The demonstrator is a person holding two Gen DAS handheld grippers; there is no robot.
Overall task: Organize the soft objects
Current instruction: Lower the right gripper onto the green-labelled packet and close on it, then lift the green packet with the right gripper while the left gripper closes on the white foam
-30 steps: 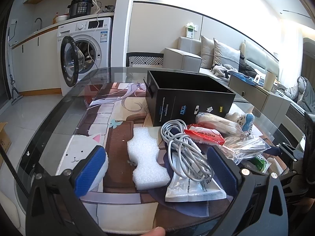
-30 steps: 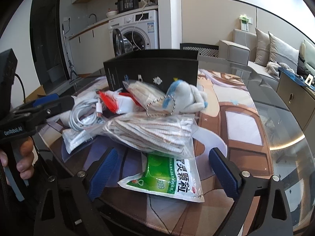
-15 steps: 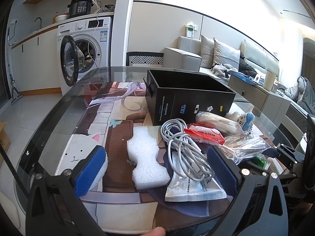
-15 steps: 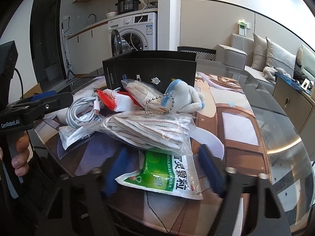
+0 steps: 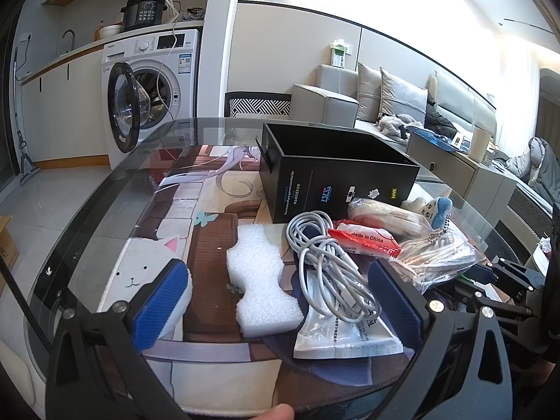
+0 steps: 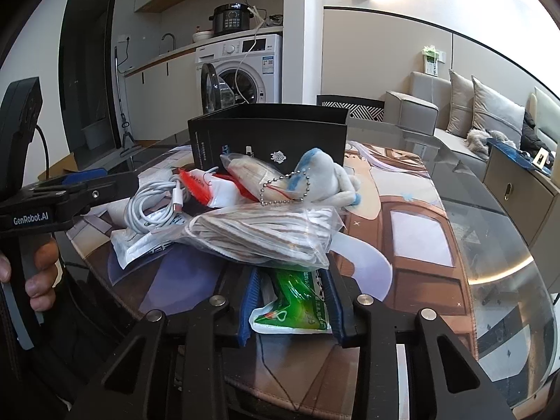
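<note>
Jaws of my right gripper (image 6: 290, 304) have just been closing, and the blue pads now pinch the green sachet (image 6: 297, 306) at 6 o'clock of the right wrist view; the sachet crumples between them, its far end tucked under the clear bag of striped cloth (image 6: 259, 236); that bag lies just past my fingertips, toward 12 o'clock, and on it rests the small plush toy (image 6: 325, 178) with its bead chain (image 6: 285, 189); at 10 o'clock of the bag lie the red-and-white packet (image 6: 210, 190) and the coiled white cable (image 6: 154, 206), the cable resting on a flat white pouch (image 6: 140, 245); behind the heap, at 12 o'clock, stands the black box (image 6: 269, 133), open at the top, on the glass table (image 6: 490, 280).

My left gripper (image 5: 276, 297) hangs with its jaws spread wide and nothing between the pads; in its own view the white foam piece (image 5: 260, 280) lies just ahead at 12 o'clock, the cable at 1 o'clock, the box beyond both; my left hand (image 6: 38, 273) shows at 9 o'clock of the right wrist view, wrapped round the handle.
</note>
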